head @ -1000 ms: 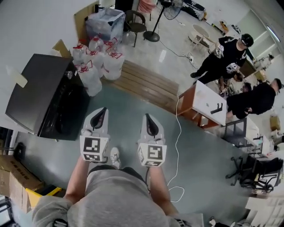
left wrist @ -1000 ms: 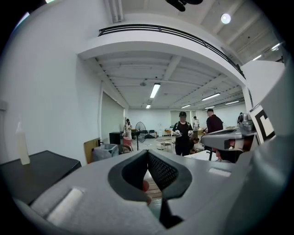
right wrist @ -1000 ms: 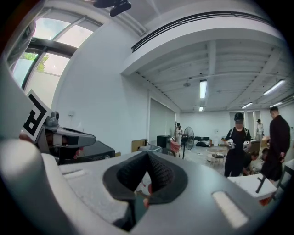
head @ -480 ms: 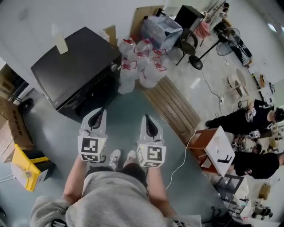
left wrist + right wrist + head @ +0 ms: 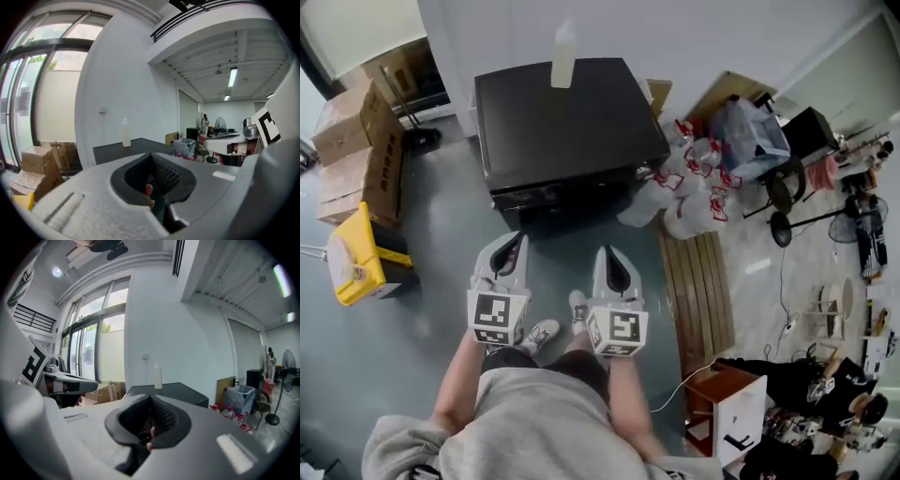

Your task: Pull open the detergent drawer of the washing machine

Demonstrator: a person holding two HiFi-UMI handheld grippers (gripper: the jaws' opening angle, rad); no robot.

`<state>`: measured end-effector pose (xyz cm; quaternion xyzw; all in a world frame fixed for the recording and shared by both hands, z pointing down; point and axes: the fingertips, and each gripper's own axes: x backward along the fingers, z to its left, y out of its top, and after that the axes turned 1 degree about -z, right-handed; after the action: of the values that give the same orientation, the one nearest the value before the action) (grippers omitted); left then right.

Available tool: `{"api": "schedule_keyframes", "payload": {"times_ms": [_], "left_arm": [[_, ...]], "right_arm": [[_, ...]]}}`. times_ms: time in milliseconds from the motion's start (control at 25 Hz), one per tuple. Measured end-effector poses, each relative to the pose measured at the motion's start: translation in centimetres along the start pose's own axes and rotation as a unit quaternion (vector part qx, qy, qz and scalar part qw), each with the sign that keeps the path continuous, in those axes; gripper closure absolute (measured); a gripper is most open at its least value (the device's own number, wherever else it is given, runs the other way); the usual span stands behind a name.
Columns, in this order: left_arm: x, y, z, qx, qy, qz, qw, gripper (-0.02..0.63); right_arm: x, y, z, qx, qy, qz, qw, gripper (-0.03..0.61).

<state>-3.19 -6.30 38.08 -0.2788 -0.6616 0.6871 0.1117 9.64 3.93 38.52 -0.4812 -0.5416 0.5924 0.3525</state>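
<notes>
A grey-blue floor [image 5: 441, 281] runs up to a white wall, and a black washing machine [image 5: 567, 122] stands against that wall, seen from above in the head view. A white bottle [image 5: 564, 56] stands upright on the back edge of the machine's top. Only a narrow strip of the machine's front panel [image 5: 558, 197] shows, and it is too dark to pick out the detergent drawer. To the left of the machine are stacked cardboard boxes [image 5: 361, 150], with a yellow container [image 5: 358, 258] nearer the person. To the machine's right a cluster of clear water jugs [image 5: 689, 183] sits just beside it, with a slatted wooden pallet [image 5: 698, 291] in front of the jugs.

The left gripper [image 5: 514, 246] and the right gripper [image 5: 611, 255] are held side by side in front of the machine, short of its front and pointing toward it. In both gripper views the jaws are pressed together with nothing between them.
</notes>
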Motion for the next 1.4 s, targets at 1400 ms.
{"api": "schedule_keyframes", "payload": {"times_ms": [1400], "left_arm": [[-8.2,-15.1,12.6,0.080,0.233,0.052,0.9677,0.600]], "right_arm": [[-21.5,-14.2,1.7,0.057,0.272,0.110,0.954,0.574]]}}
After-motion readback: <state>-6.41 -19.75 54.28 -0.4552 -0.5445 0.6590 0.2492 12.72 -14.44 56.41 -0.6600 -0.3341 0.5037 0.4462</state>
